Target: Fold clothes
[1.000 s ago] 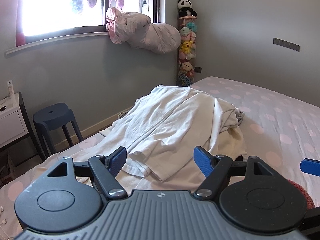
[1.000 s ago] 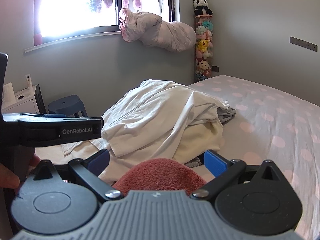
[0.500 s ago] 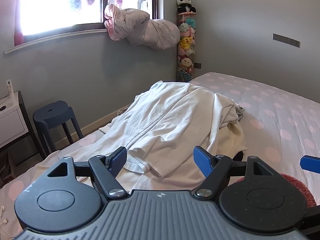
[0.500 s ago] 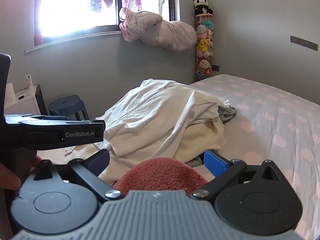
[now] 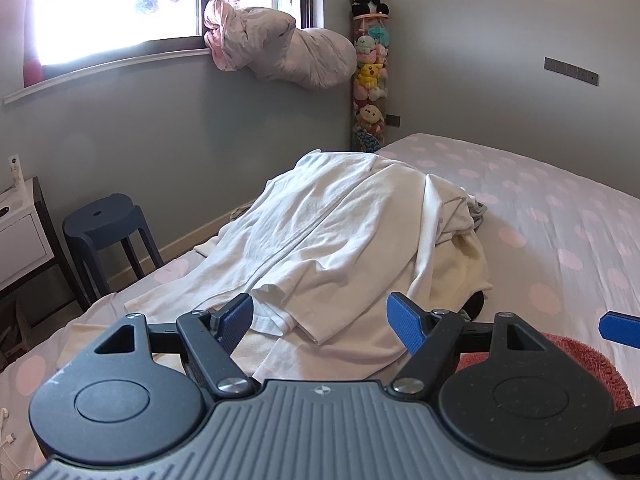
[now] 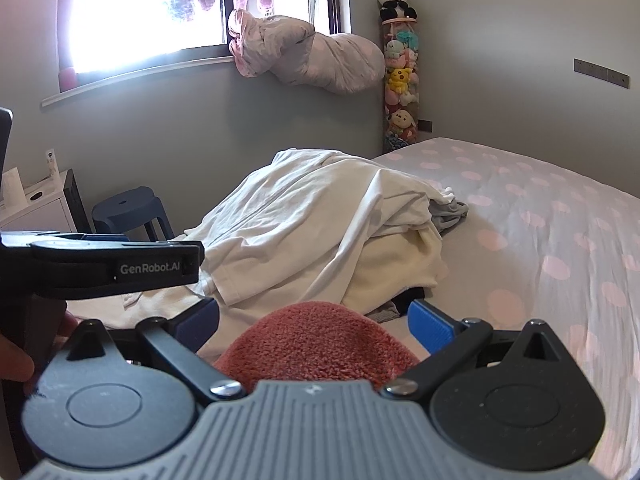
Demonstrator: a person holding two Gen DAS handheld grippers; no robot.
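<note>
walls: grey-blue [image 5: 460, 40] | window [image 5: 100, 4]: bright | stool [image 5: 104, 220]: dark blue | bed [image 5: 560, 208]: pink-dotted

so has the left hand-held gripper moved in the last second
Yes, slightly. In the left wrist view the stool and white pile sit higher in frame than before, so the left hand-held gripper tilted down or dropped a little.

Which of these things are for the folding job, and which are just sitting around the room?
For folding:
white clothes pile
cream garment
fuzzy red cloth
left claw and right claw, both open

Just sitting around:
blue stool
tube of stuffed toys
bundle on the windowsill
white side table
</note>
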